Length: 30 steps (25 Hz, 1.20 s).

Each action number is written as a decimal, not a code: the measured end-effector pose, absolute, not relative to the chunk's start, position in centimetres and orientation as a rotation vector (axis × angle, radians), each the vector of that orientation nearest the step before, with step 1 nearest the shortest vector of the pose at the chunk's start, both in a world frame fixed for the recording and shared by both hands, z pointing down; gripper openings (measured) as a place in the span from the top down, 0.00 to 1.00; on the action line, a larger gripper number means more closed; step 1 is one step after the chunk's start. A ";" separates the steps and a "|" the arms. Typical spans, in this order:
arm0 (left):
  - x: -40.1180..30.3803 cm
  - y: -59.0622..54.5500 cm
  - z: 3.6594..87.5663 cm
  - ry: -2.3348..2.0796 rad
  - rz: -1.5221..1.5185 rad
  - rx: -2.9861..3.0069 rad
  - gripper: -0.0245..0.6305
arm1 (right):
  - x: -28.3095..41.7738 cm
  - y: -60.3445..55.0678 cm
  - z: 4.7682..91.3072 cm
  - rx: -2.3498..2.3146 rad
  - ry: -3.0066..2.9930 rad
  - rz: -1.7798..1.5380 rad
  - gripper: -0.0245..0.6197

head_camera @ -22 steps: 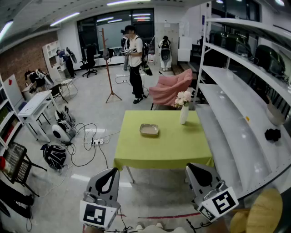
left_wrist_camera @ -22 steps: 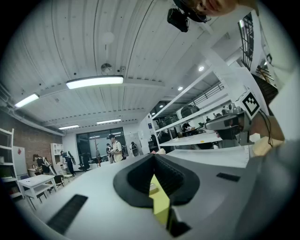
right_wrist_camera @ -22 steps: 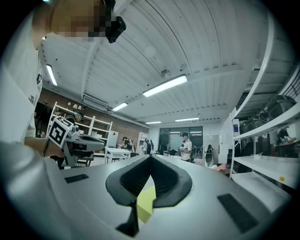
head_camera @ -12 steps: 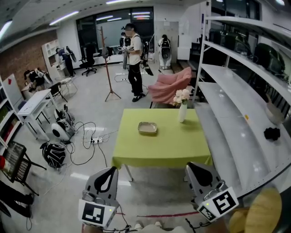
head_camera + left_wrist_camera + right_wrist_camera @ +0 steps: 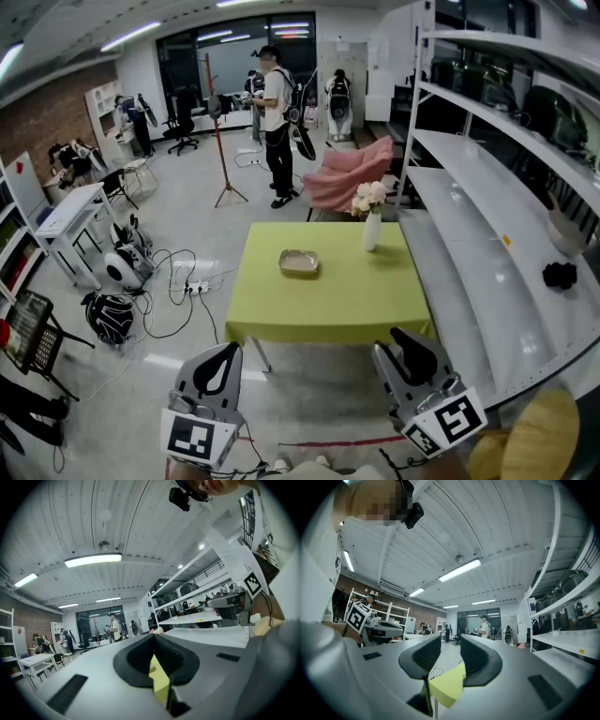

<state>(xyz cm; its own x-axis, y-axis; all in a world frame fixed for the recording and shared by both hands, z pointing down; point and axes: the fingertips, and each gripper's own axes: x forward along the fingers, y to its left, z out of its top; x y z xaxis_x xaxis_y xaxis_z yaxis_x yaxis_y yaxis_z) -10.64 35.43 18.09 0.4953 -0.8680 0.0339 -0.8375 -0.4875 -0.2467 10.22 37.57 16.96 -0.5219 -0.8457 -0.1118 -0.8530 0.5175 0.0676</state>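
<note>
The left gripper (image 5: 221, 371), jaws pressed together on nothing, and the right gripper (image 5: 412, 354), jaws apart and empty, both point to 12 o'clock. They are probably carried idle, since the green table (image 5: 328, 305) stands well apart ahead. On it a metal tray (image 5: 299, 263) lies at 11 o'clock, long axis 9-to-3, with a flower vase (image 5: 371, 230) at 1 o'clock.

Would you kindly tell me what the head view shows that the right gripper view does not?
Only the head view: the metal tray and the vase of flowers on the green table. Only the right gripper view: the head-mounted camera and the wearer's white top. Both: that table, the standing person, the left gripper and the right gripper.
</note>
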 end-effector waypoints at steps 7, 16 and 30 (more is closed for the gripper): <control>-9.2 35.5 18.2 1.491 -0.261 -2.512 0.95 | 11.5 37.4 17.5 -1.476 2.700 0.195 0.48; -7.6 35.0 19.8 1.495 -0.282 -2.522 0.95 | 12.6 36.6 19.9 -1.423 2.757 0.138 0.34; -8.5 27.5 24.4 1.522 -0.331 -2.559 0.81 | 11.7 29.2 25.2 -1.431 2.845 0.040 0.32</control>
